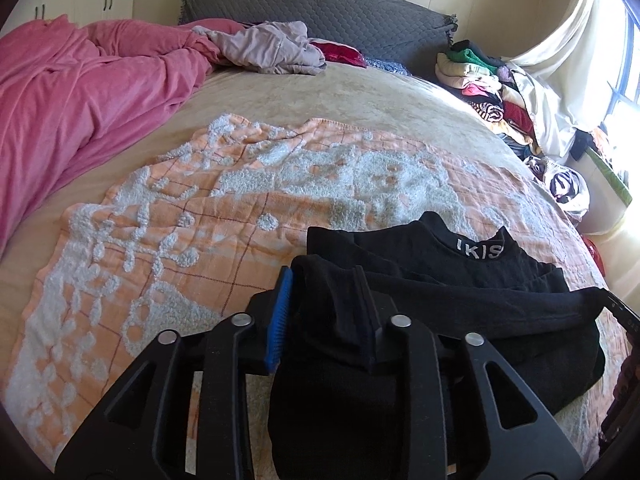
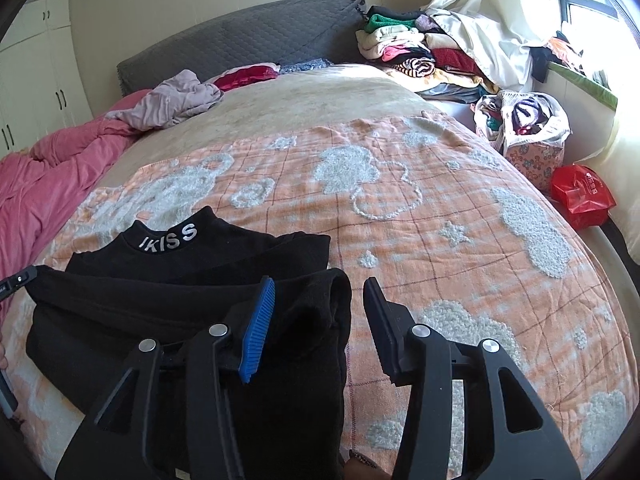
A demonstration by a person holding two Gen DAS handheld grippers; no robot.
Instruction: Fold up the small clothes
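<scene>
A small black top (image 1: 452, 276) with white "IKISS" letters on its collar lies on an orange and white blanket (image 1: 180, 216) on the bed. Its lower part is folded up over the body. My left gripper (image 1: 326, 312) stands open with the folded left edge of the top between its fingers. My right gripper (image 2: 320, 328) is open, its blue-padded finger (image 2: 258, 336) on the top (image 2: 192, 292) and the folded right edge lying in the gap. The other finger (image 2: 380, 328) is over the blanket (image 2: 440, 216).
A pink duvet (image 1: 68, 92) is bunched at the left, a mauve garment (image 1: 268, 46) near the grey headboard (image 1: 320, 12). A stack of folded clothes (image 1: 480, 80) sits at the far right corner. A bag of clothes (image 2: 524, 120) and a red bag (image 2: 580, 196) lie beside the bed.
</scene>
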